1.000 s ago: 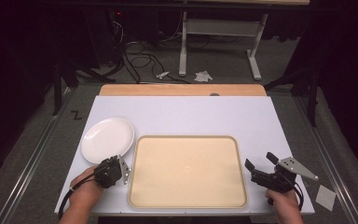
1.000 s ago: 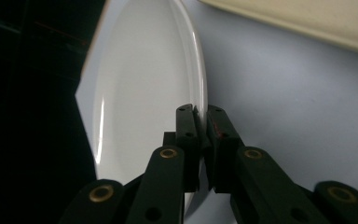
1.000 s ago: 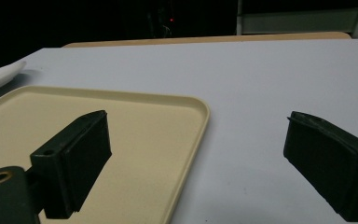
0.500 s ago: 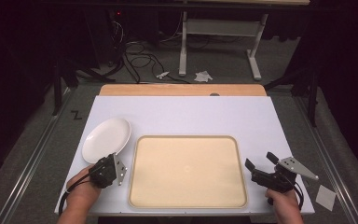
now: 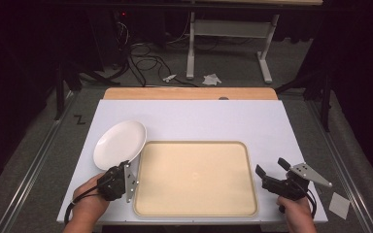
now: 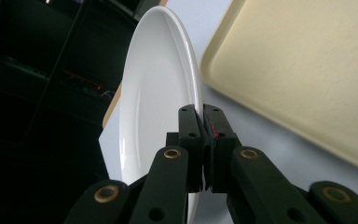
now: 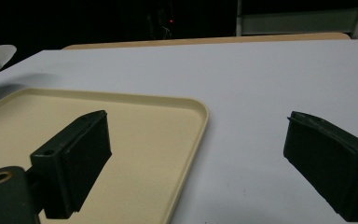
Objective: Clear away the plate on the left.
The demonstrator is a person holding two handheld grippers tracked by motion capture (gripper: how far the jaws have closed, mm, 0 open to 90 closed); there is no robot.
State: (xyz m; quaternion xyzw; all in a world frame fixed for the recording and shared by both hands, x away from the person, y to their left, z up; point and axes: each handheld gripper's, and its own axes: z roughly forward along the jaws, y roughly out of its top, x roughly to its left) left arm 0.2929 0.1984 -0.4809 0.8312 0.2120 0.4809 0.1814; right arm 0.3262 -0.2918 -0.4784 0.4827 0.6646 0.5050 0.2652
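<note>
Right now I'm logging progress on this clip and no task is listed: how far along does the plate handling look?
Done: the left gripper is shut on the white plate's rim. In hand: the plate sits tilted at the tray's far left corner, seemingly lifted. Left: if the plate is meant for the tray, that has not happened; nothing lies on the tray. The right gripper waits open beside the tray's right edge.

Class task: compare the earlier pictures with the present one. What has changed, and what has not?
The left gripper, shut on the plate rim, has drawn back toward the person and tipped the plate up, its far edge nearing the tray corner. The right gripper stays open beside the tray, which has not moved.
</note>
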